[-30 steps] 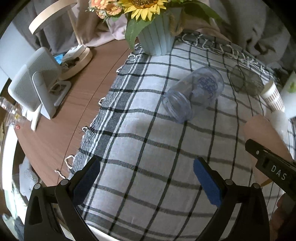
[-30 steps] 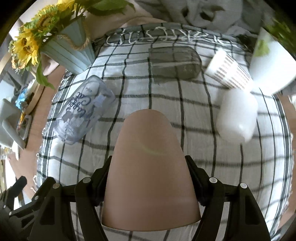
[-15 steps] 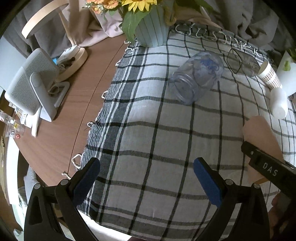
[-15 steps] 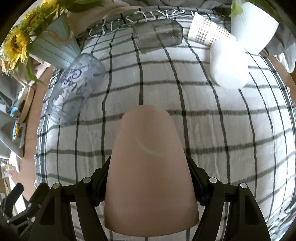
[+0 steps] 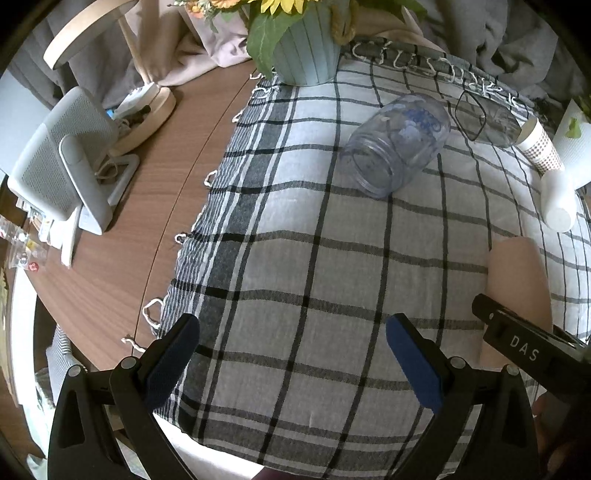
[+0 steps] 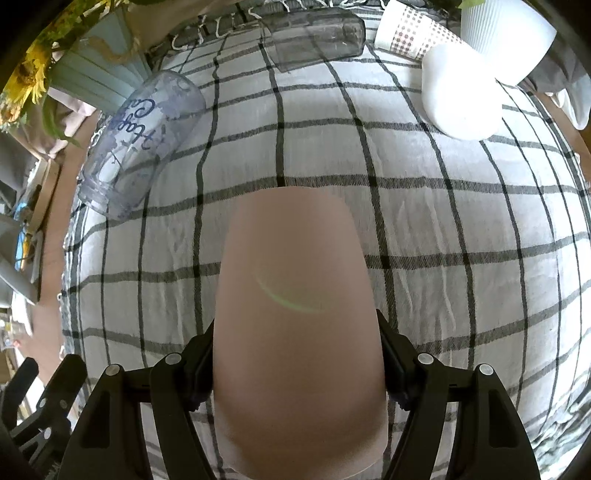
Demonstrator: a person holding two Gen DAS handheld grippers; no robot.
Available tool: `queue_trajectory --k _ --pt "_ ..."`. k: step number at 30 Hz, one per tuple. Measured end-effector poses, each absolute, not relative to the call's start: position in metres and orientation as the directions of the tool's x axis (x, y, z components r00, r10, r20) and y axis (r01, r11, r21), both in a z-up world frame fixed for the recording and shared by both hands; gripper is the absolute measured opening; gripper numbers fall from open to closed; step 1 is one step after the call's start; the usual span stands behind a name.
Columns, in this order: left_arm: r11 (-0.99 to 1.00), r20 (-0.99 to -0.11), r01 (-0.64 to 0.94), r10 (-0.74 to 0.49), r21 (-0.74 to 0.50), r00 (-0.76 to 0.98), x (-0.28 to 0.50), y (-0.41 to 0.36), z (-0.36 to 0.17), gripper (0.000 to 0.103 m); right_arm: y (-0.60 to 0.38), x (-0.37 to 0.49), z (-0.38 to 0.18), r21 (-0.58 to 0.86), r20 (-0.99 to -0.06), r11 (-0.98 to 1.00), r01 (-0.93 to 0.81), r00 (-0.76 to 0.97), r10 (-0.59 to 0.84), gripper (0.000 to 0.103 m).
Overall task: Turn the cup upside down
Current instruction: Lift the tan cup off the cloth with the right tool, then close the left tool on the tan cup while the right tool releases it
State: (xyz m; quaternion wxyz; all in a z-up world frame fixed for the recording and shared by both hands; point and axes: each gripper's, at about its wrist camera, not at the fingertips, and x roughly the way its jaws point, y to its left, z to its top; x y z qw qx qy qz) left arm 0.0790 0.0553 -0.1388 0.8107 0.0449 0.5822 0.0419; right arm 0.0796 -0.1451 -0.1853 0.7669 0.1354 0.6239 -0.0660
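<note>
My right gripper [image 6: 297,365] is shut on a plain pink cup [image 6: 299,314], its jaws clamped on the cup's sides near the wide end. The cup's narrower closed base points away from me, above the checked cloth [image 6: 461,229]. In the left wrist view the same pink cup [image 5: 517,273] shows at the right edge with the right gripper's black finger across it. My left gripper [image 5: 291,354] is open and empty, held over the cloth's front left part.
On the cloth lie a clear blue printed jar [image 5: 397,144] on its side, a grey tumbler [image 6: 314,35], a dotted paper cup [image 6: 410,31] and a white cup [image 6: 458,96]. A sunflower vase [image 5: 306,48] stands at the back. A white fan [image 5: 62,166] stands on the wooden table.
Both grippers have pulled back and risen, so the cloth and lying cups look farther away. The pink cup stays clamped in the right gripper. The left gripper stays open.
</note>
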Motion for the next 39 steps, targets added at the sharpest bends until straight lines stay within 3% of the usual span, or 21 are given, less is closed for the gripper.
queue_trajectory --k 2,5,16,28,39 --pt "0.993 -0.942 -0.02 0.118 0.118 0.314 0.079 0.055 -0.139 0.103 -0.145 0.08 -0.186 0.123 -0.976 0.957 0.264 0.209 0.068 0.073" --pt "0.993 -0.943 -0.027 0.117 0.114 0.311 0.079 0.055 -0.139 0.103 -0.143 0.081 -0.184 0.129 -0.975 0.955 0.266 0.208 0.073 0.081" --pt "0.997 -0.944 -0.013 0.082 0.082 0.32 0.08 0.042 -0.122 0.103 -0.165 0.049 -0.135 0.19 -0.952 0.94 0.284 0.288 0.106 0.083" --pt "0.987 -0.943 0.155 -0.007 0.047 0.333 0.089 -0.029 -0.103 0.103 -0.211 0.03 -0.102 0.221 -0.928 0.905 0.363 0.364 0.08 0.083" --pt "0.957 -0.98 0.287 -0.087 -0.033 0.177 0.115 -0.091 -0.13 0.103 -0.263 0.02 -0.106 0.242 -0.929 0.845 0.478 0.364 0.061 0.083"
